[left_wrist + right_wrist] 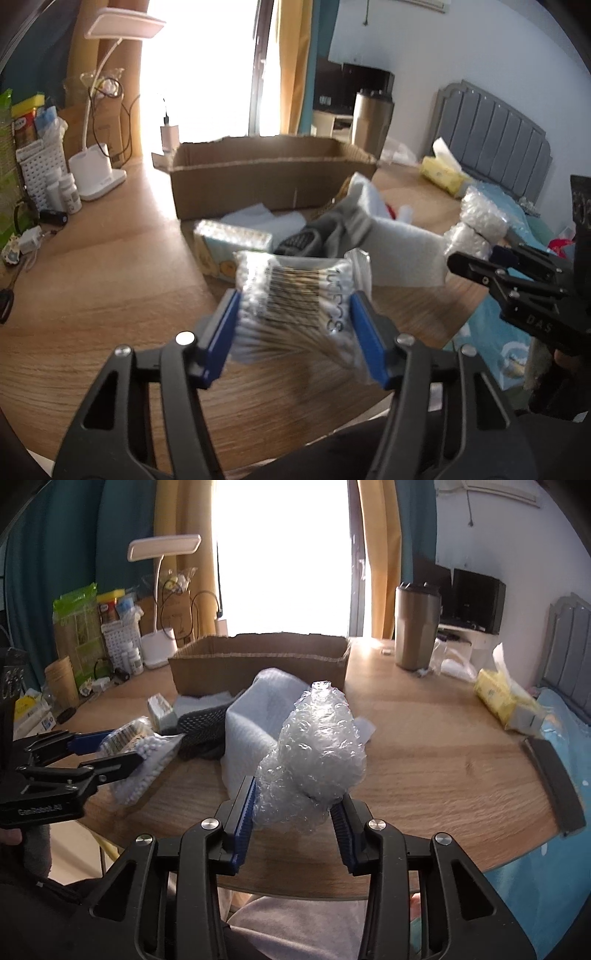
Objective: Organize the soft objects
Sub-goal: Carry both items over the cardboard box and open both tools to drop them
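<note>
Bubble wrap [314,753], light and squashy, pinched low in my right gripper [293,812]; left gripper [295,325] clamps cotton-swab bag [295,295] midway.

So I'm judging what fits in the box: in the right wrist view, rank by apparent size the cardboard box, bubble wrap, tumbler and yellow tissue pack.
1. Cardboard box
2. Bubble wrap, inflated by nearness to the camera
3. Tumbler and yellow tissue pack: too alike to rank

Black left gripper [295,332] with blue pads, clear cotton swab bag [295,295] showing white tips, clear bubble wrap [317,753], brown cardboard box [258,661], wood-grain table [443,760], yellow tissue pack [498,698] far right, white lamp [99,177] far left
</note>
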`<move>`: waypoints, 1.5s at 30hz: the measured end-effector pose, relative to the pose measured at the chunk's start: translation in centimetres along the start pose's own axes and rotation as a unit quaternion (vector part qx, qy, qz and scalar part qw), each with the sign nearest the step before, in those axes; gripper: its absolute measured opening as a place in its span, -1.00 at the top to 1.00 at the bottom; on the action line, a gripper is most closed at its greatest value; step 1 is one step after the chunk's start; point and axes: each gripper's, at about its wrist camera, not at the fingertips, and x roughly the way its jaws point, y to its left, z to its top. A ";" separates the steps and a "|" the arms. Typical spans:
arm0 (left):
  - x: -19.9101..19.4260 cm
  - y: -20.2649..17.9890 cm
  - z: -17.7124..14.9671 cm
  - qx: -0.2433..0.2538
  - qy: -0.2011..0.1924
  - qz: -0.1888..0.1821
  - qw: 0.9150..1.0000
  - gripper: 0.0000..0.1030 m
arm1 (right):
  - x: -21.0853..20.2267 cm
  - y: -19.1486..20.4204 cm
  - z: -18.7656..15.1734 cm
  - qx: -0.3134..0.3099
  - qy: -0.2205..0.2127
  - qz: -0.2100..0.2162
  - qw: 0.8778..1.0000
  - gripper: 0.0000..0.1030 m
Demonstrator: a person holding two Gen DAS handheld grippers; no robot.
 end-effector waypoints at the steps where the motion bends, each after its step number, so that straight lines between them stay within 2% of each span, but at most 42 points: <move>1: -0.4 0.0 0.2 -0.002 -0.005 -0.002 1.000 -0.20 | -0.2 -0.1 0.2 0.000 -0.003 -0.001 1.000 0.20; 12: -3.3 1.2 2.3 -0.010 -0.056 0.007 0.998 -0.20 | -1.9 -2.0 3.1 -0.004 -0.049 -0.020 0.999 0.20; 19: -3.2 2.6 4.2 -0.022 -0.075 0.016 0.997 -0.20 | -1.1 -2.9 5.0 -0.008 -0.070 -0.025 0.997 0.20; 29: -1.2 3.8 6.7 -0.031 -0.092 0.012 0.995 -0.20 | 1.8 -3.3 7.1 -0.018 -0.079 -0.017 0.997 0.20; 39: 1.3 5.0 9.9 -0.045 -0.102 -0.011 0.994 -0.20 | 5.0 -2.9 10.1 -0.031 -0.097 0.003 0.995 0.20; 45: 3.0 5.0 11.2 -0.056 -0.099 -0.025 0.993 -0.20 | 7.4 -3.1 11.5 -0.031 -0.081 0.017 0.996 0.20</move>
